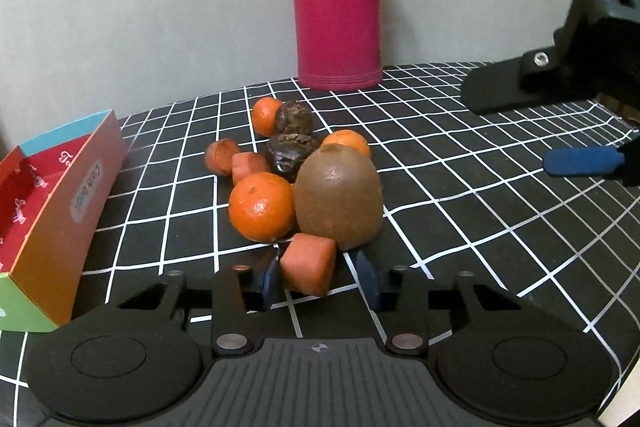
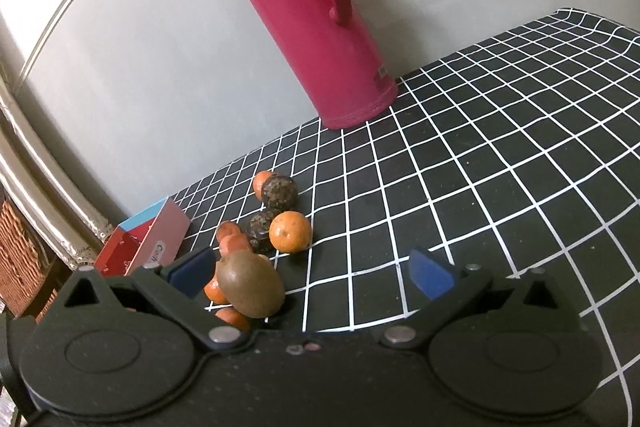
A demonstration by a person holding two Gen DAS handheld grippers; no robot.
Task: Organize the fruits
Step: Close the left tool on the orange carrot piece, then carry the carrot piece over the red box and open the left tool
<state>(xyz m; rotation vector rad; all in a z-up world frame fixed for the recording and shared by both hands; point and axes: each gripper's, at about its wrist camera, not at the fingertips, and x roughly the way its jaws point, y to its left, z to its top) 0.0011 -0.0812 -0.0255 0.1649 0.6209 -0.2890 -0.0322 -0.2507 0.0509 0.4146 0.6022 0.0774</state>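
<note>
the left gripper [image 1: 322, 277] sits low on the black white-gridded tablecloth [image 1: 460, 187], its blue pads [image 1: 270, 279] partly open around a salmon-pink fruit chunk [image 1: 308, 269] — the left pad looks to touch it, the right stands clear. just beyond, the brown fuzzy kiwi [image 1: 340, 195] and an orange mandarin [image 1: 262, 207] crowd it, with the rest of the pile farther back. the open colourful cardboard box [image 1: 60, 203] waits at the left. the right gripper [image 2: 312, 273] hovers wide open, empty. closing off-centre could nudge the kiwi — it might roll.
</note>
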